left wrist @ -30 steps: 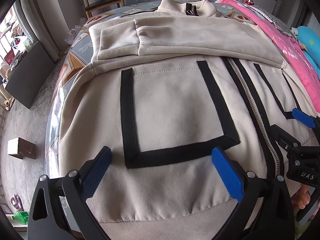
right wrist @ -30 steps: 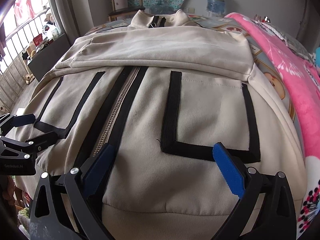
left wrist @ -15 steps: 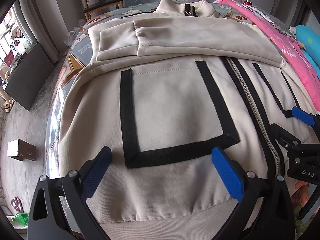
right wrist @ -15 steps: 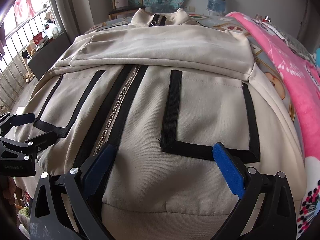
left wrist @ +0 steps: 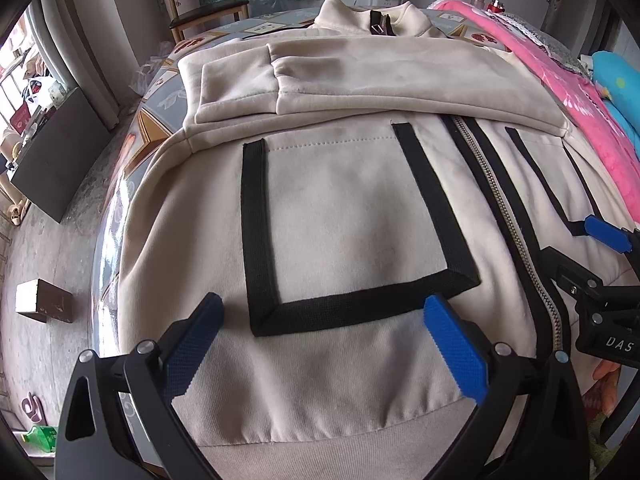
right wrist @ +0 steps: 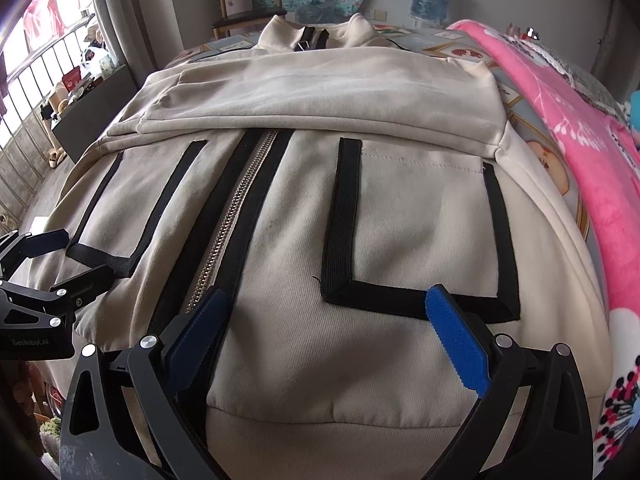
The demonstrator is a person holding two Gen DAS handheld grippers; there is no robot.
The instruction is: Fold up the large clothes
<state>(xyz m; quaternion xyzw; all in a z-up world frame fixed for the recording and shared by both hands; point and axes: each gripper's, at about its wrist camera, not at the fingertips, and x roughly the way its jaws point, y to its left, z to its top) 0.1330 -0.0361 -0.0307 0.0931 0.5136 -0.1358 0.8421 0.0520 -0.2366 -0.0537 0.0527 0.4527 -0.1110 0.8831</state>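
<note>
- On the patterned bed cover (left wrist: 160,128) in front of us lies the cream jacket (left wrist: 344,208), front side up, zipped, with its collar (left wrist: 360,16) at the far end and its hem band (left wrist: 320,440) nearest to us.
- At the left side, we hold the left gripper (left wrist: 320,344) low over the hem, its blue pads (left wrist: 456,352) spread wide on either side of the bottom corner area of the left black-trimmed pocket (left wrist: 344,216); the jaws are apart and grip nothing.
- Just beyond that pocket, both sleeves (left wrist: 360,76) are already folded in and lie flat across the chest, one cuff (left wrist: 236,88) ending near the jacket's left edge. We judge that step done.
- Down the middle runs the zipper (right wrist: 236,216) between two black strips, closed as far as we can see.
- To the right of the zipper, we hold the right gripper (right wrist: 320,344) in the same way over the hem below the right black-trimmed pocket (right wrist: 416,220), pads parted and empty.
- Further right, a pink blanket (right wrist: 560,128) lies beside the jacket, just clear of its edge.
- What is left, in our judgement: the body is not yet folded lengthwise. Both grippers look placed to take the hem and carry it up toward the collar, but neither has closed on cloth.
- We cannot tell whether the pads touch the fabric or sit just above it.
</note>
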